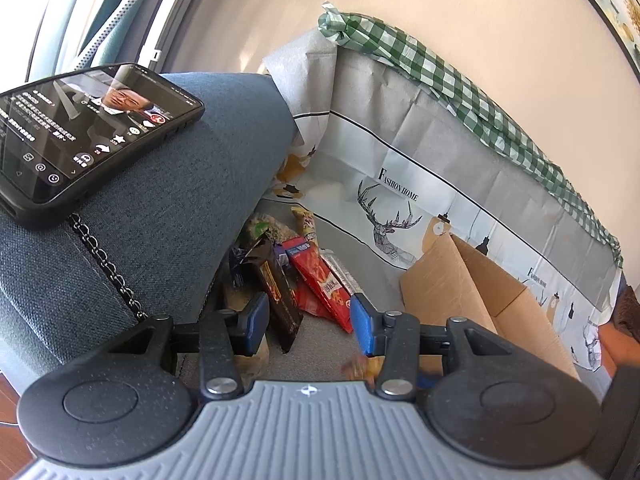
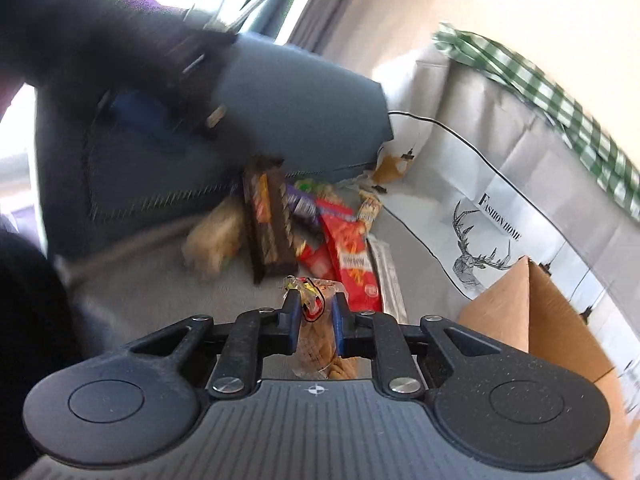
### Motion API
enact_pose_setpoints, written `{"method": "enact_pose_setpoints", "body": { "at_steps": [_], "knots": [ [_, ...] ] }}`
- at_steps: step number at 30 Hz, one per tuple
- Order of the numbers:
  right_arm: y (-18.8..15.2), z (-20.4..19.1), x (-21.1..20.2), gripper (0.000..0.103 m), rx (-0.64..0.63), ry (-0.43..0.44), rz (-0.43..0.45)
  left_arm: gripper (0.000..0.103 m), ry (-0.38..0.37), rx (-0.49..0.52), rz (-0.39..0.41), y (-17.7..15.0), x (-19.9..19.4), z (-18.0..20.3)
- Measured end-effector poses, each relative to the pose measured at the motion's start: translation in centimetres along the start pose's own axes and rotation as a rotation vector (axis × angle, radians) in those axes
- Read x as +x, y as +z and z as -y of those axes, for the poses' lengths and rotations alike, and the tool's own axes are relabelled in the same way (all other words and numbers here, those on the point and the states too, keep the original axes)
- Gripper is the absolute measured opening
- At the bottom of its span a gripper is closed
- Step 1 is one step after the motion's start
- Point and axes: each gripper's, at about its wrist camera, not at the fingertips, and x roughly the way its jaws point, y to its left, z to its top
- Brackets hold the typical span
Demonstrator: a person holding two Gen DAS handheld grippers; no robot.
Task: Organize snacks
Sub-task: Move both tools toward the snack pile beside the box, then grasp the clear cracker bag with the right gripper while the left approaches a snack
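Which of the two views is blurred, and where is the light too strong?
Right wrist view: motion blur smears the snack pile and the dark shape at upper left, while the right gripper and the clear packet it pinches stay sharp. Left wrist view: sharp, but the window is overexposed and the phone screen shows reflections; fisheye bends the edges.

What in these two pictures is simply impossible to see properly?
- Cardboard box: inside hidden by its own flap, both views.
- Snack pile: labels motion-blurred in the right view, too small in the left.
- Clear snack packet in the right tongs: lower end hidden behind the tongs' body.
- Phone: cut off by the left view's edge.
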Motion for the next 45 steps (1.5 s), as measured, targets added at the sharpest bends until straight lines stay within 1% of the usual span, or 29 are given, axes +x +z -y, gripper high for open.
{"method": "enact_pose_setpoints", "body": {
  "at_steps": [2,4,6,7,8,9,10,11,15,17,21,26,35,42,45],
  "knots": [
    [-1.2,-0.9,-0.3,0.017,-0.036,-0.015,-0.016,0.050,0.011,0.007,-0.005,0.0,0.1,0.2],
    [-2.3,-1.3,-0.4,0.017,-0.035,-0.030,-0.036,0.050,0.025,0.014,-0.009,-0.1,0.1,0.4],
    [-2.7,-0.9,-0.3,0.022,0.013,0.011,-0.058,0.050,0.035,0.022,-0.013,-0.1,0.2,0.6],
    [-2.6,-0.5,-0.3,0.032,0.045,0.041,-0.057,0.050,0.040,0.025,-0.014,-0.2,0.2,0.7],
    [-2.4,0.0,-0.4,0.050,0.087,0.066,-0.049,0.050,0.043,0.028,-0.016,-0.2,0.3,0.7],
    [-2.3,0.7,-0.6,0.058,0.144,0.086,-0.037,0.050,0.047,0.030,-0.018,-0.3,0.3,0.8],
    [-2.3,1.1,-0.6,0.069,0.190,0.097,-0.037,0.050,0.053,0.033,-0.022,-0.3,0.4,0.8],
    [-2.4,1.6,-0.4,0.074,0.232,0.110,-0.046,0.050,0.057,0.036,-0.027,-0.3,0.6,0.9],
    [-2.8,3.0,0.4,0.083,0.361,0.143,-0.076,0.050,0.088,0.058,-0.056,-0.5,1.3,1.6],
    [-2.8,3.7,1.1,0.089,0.411,0.147,-0.085,0.050,0.107,0.070,-0.075,-0.6,1.8,1.9],
    [-3.0,4.7,2.3,0.091,0.500,0.168,-0.089,0.050,0.180,0.101,-0.136,-0.7,3.3,2.6],
    [-3.1,4.8,3.7,0.095,0.514,0.175,-0.107,0.050,0.276,0.100,-0.205,-1.0,5.3,2.6],
    [-3.2,5.7,5.7,0.096,0.565,0.204,-0.148,0.050,0.368,0.061,-0.298,-1.2,8.4,1.9],
    [-3.3,5.3,6.6,0.096,0.557,0.214,-0.184,0.050,0.413,0.040,-0.329,-1.1,10.4,1.5],
    [-3.4,5.3,6.9,0.092,0.558,0.213,-0.196,0.050,0.430,0.038,-0.345,-1.0,11.4,1.4]
  ]
}}
